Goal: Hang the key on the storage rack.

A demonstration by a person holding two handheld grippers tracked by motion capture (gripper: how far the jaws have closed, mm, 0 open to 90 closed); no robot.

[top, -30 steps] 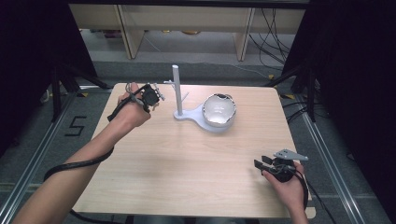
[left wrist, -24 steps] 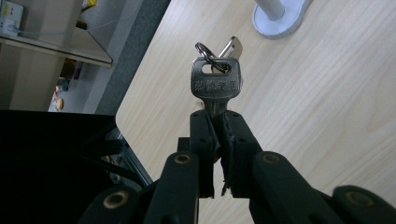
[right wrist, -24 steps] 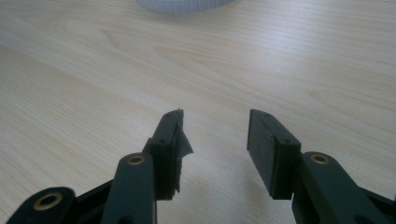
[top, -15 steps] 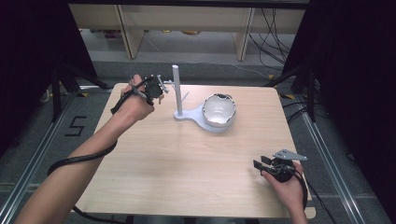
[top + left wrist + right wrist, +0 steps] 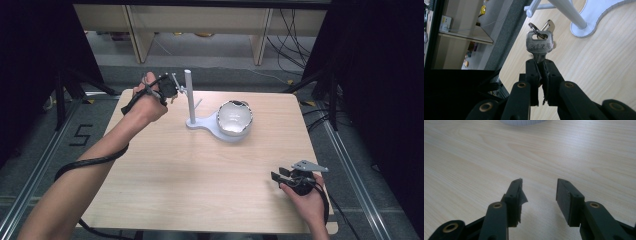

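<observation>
Keys (image 5: pixel 539 42), a silver one stamped with characters plus a second on the same split ring (image 5: pixel 537 29), are pinched by the blade in the left hand-held gripper (image 5: pixel 539 72), held above the worktop (image 5: pixel 165 165) just beside the white stand (image 5: pixel 190 100) and its side peg (image 5: pixel 530 10). The likely step is hanging the ring on that peg: line up the ring's opening with the peg tip, slide on, then release. Right hand-held gripper (image 5: pixel 539 195) rests near the worktop's corner, jaws apart, empty.

Stand post (image 5: pixel 189 97) beside left gripper (image 5: pixel 167 87)
</observation>
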